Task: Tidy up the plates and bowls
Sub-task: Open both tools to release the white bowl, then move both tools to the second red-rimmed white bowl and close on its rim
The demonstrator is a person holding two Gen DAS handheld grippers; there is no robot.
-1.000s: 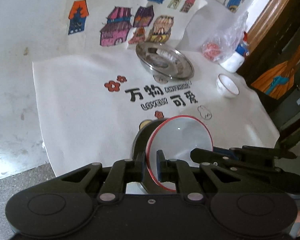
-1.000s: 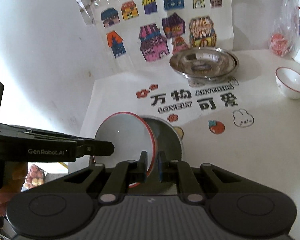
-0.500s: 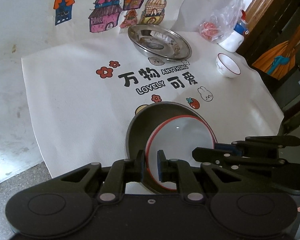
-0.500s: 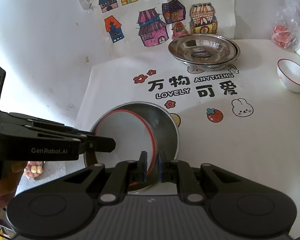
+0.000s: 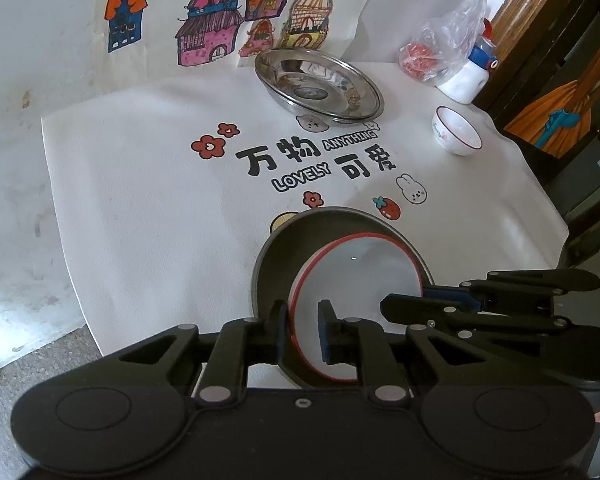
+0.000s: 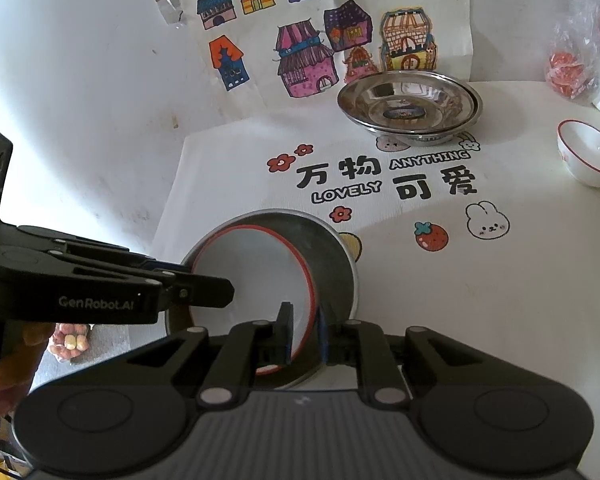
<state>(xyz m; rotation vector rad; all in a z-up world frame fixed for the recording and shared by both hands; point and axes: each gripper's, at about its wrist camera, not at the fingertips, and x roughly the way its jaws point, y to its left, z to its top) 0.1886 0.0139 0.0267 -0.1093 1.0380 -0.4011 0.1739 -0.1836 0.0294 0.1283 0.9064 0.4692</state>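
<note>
Both the left gripper point(image 5: 303, 330) and the right gripper point(image 6: 303, 330) clamped the rim of the red-rimmed white plate point(image 5: 356, 280). It lay tilted inside a metal dish point(image 5: 284, 248) on the counter point(image 5: 140, 200), well apart from the small bowl point(image 5: 456, 136).

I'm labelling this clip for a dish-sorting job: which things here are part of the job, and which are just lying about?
Part of the job:
white plate, gripped by the left gripper and right gripper
dark dish under it
steel bowl
small bowl

Lying about:
plastic bag
white bottle
house drawings
printed mat
</note>
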